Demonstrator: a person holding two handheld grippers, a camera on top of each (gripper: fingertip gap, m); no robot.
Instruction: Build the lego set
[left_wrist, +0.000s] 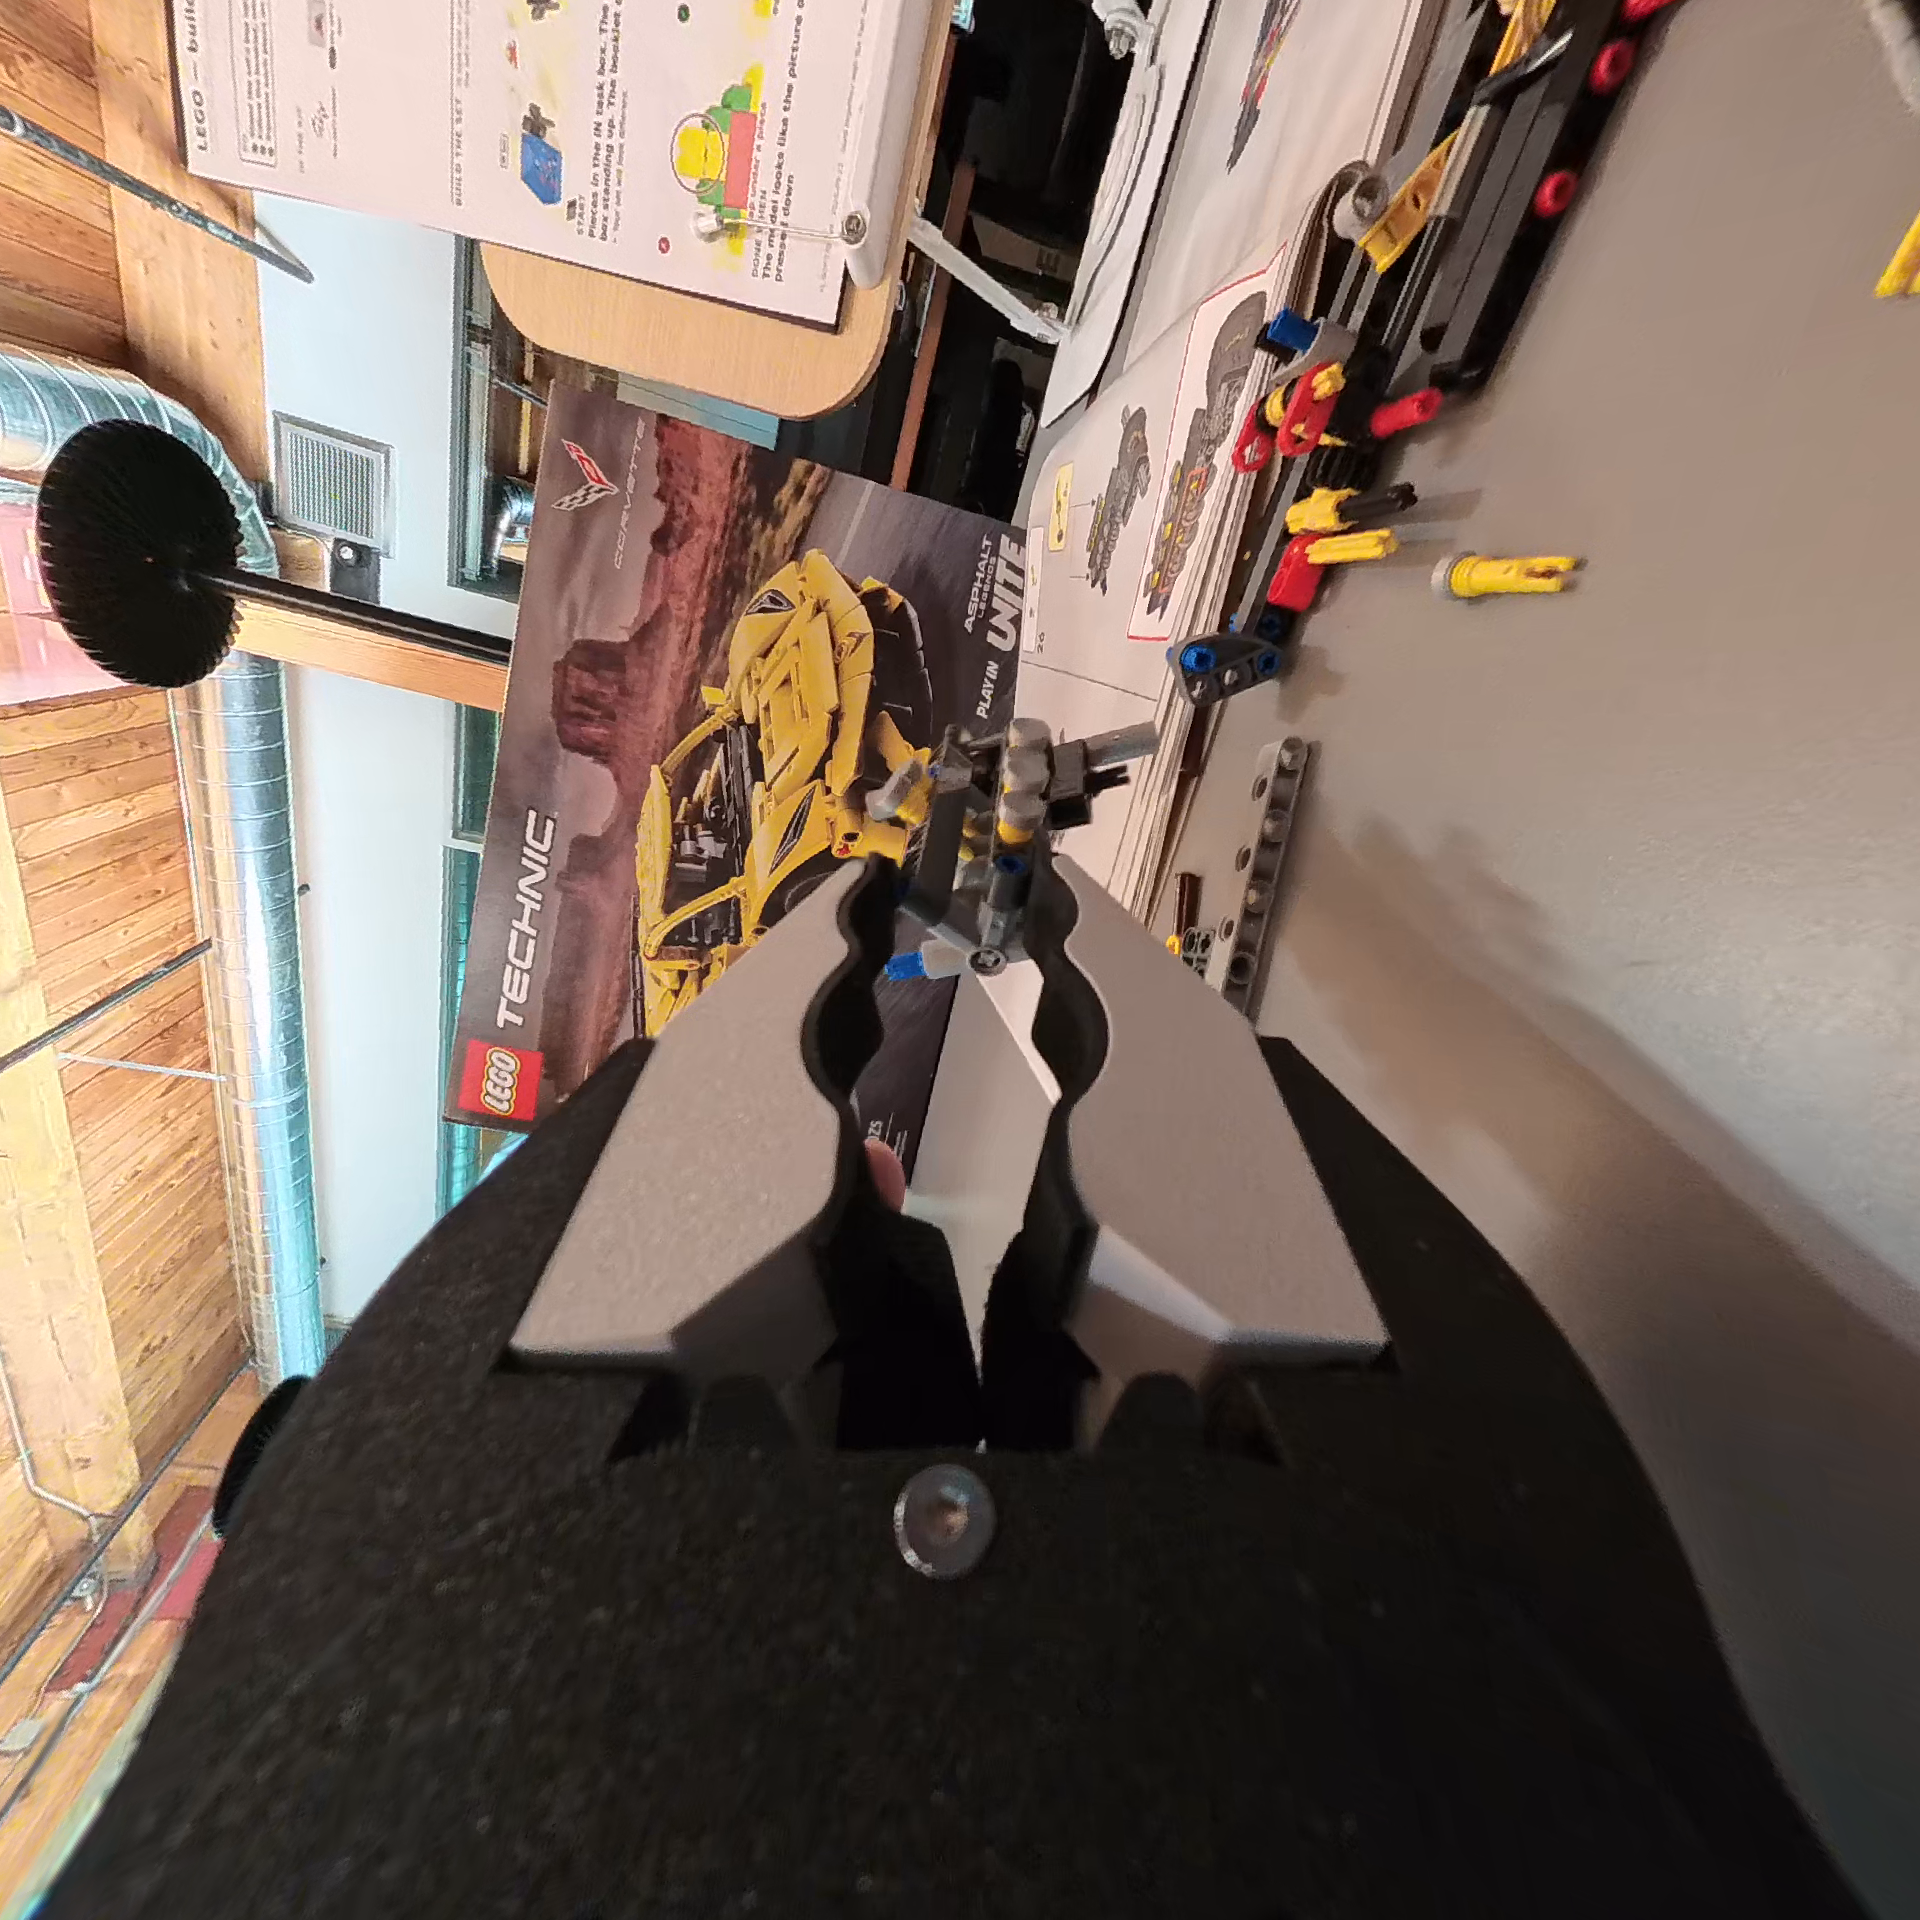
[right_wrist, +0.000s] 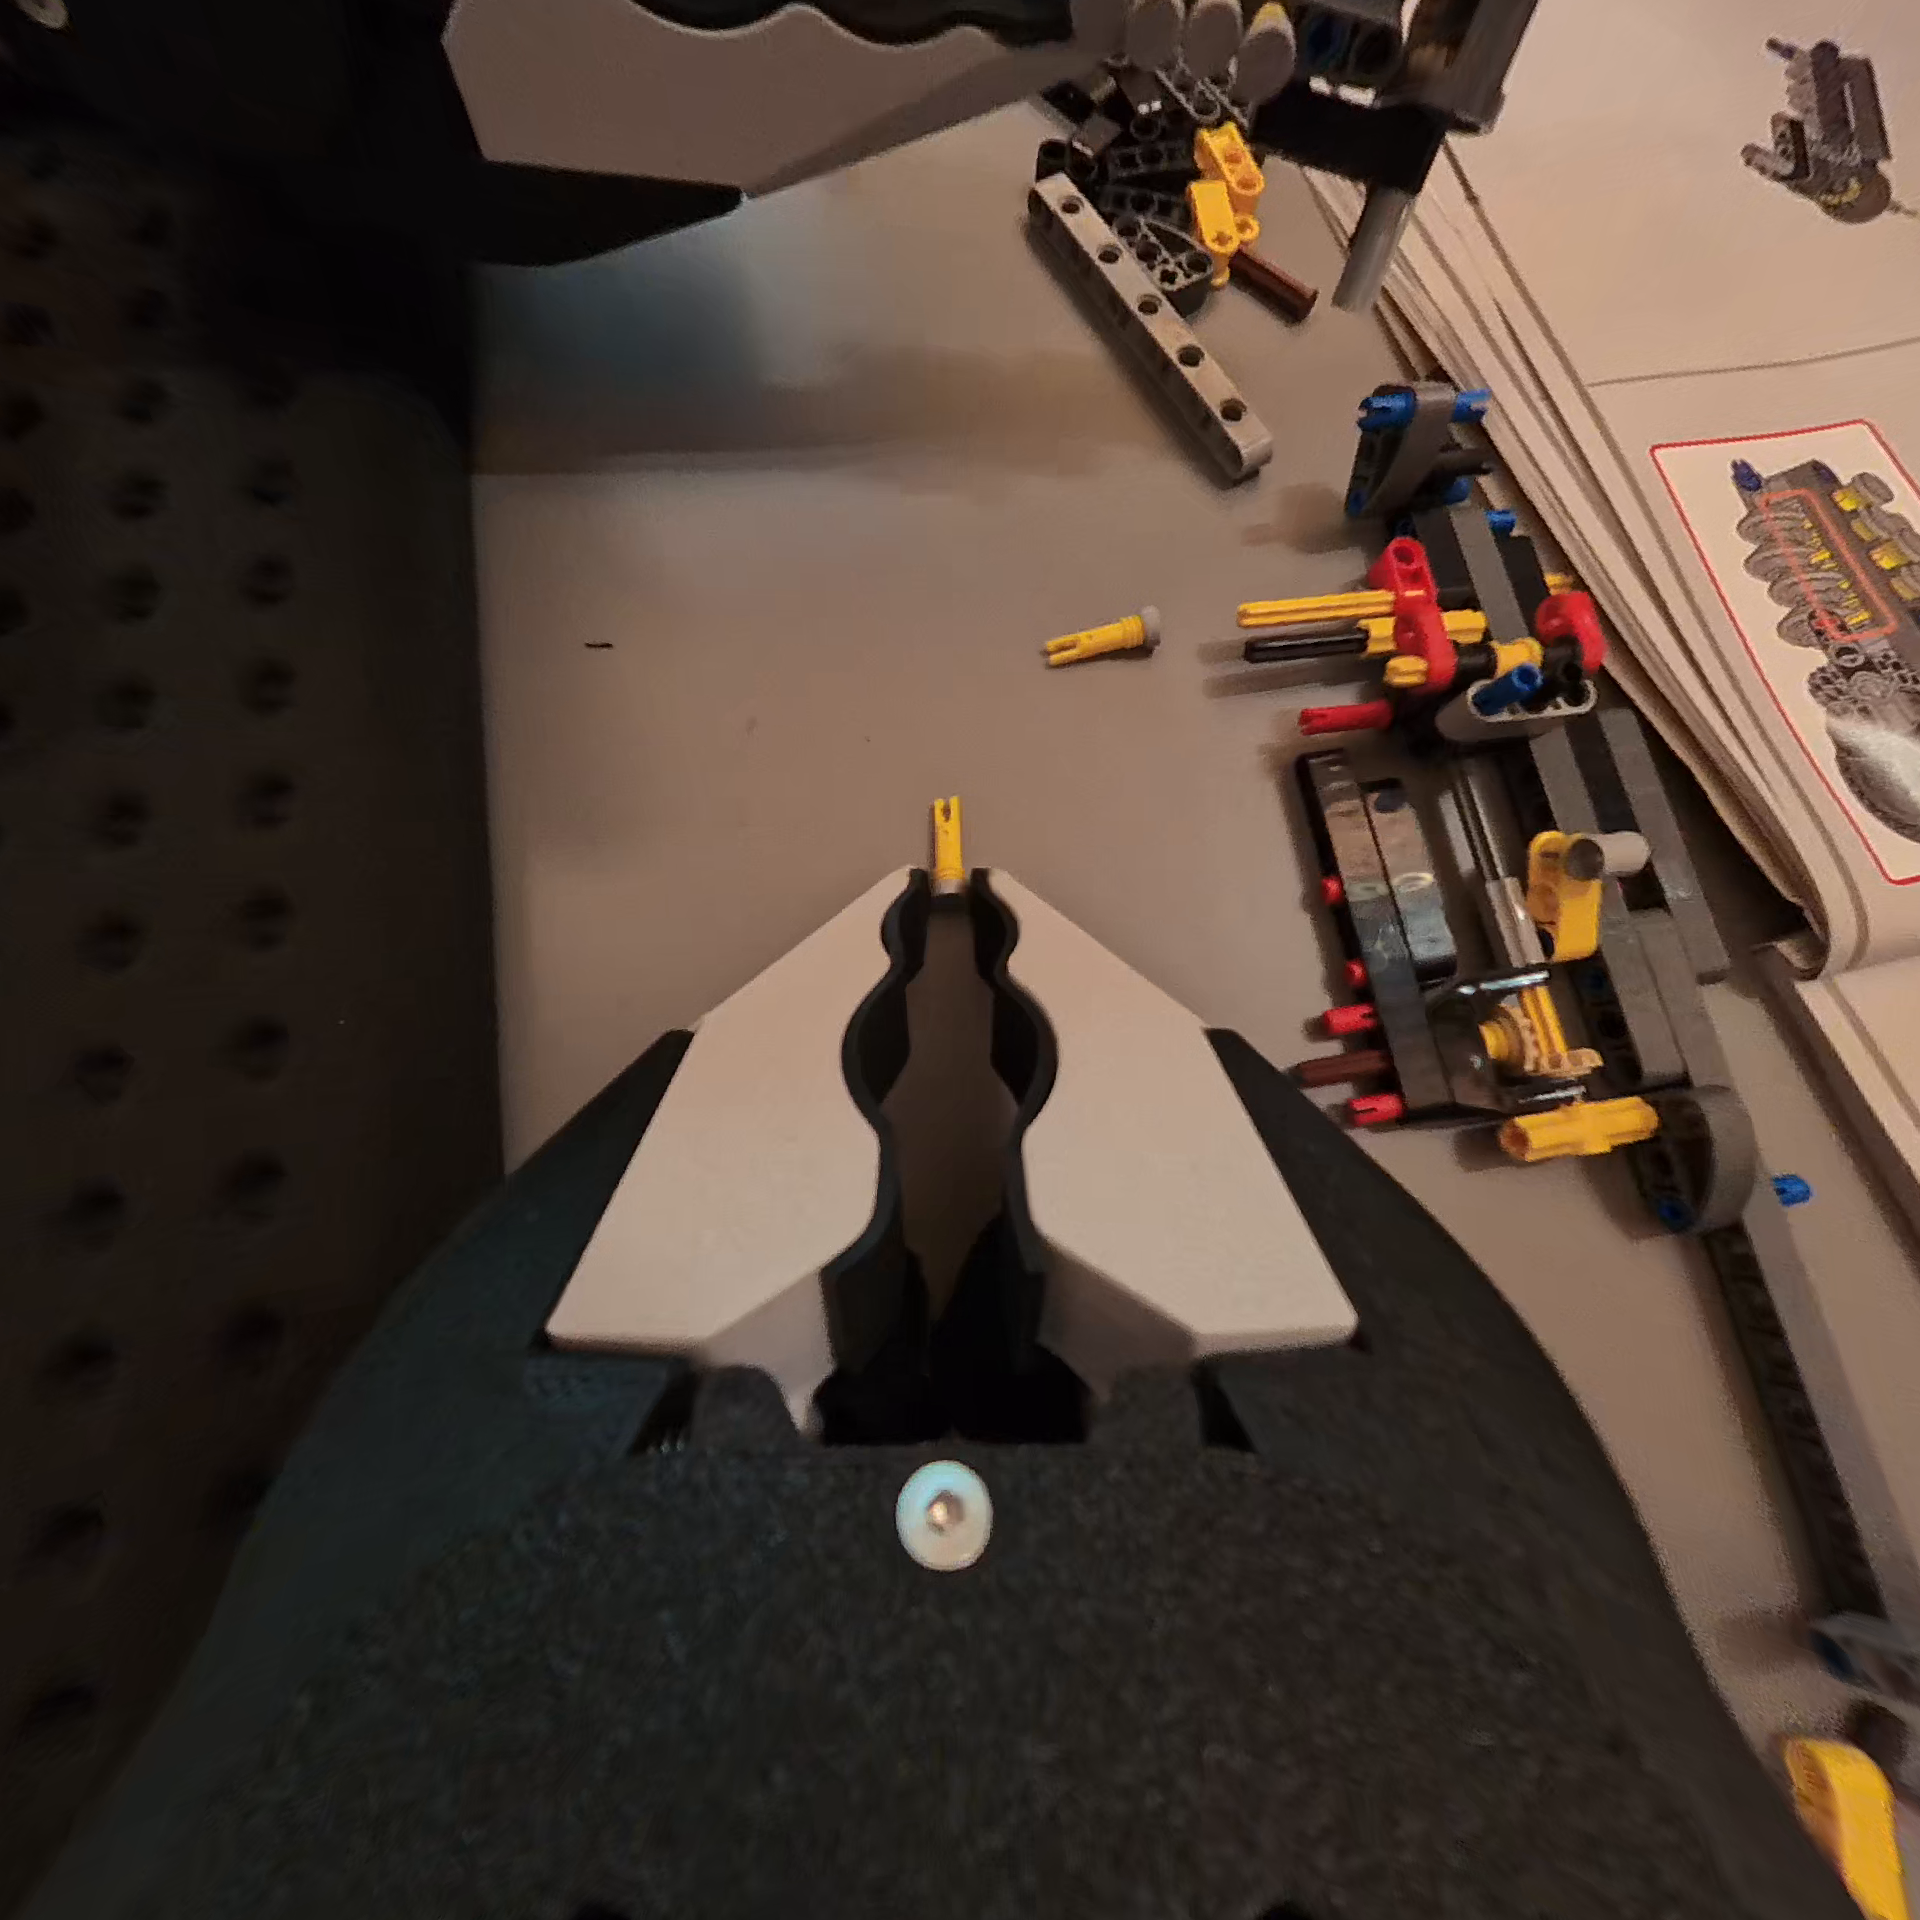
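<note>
Loose parts are still lying across the grey table (right_wrist: 831, 582) while the left gripper (left_wrist: 951, 883) is clamping a small grey sub-assembly (left_wrist: 987, 831) and the right gripper (right_wrist: 948, 883) is pinching a yellow pin (right_wrist: 947, 842), leaving most of the build undone.

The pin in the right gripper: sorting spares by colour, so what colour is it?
Yellow, with a grey end seated between the fingertips. The pin in the right gripper shows best in the right wrist view.

Two tools: left (left_wrist: 951, 883), right (right_wrist: 948, 878). Two yellow pins: one held (right_wrist: 945, 836), one loose on counter (right_wrist: 1101, 636). One long grey beam (right_wrist: 1148, 322). One open booklet (right_wrist: 1704, 343). One box (left_wrist: 727, 748).
</note>
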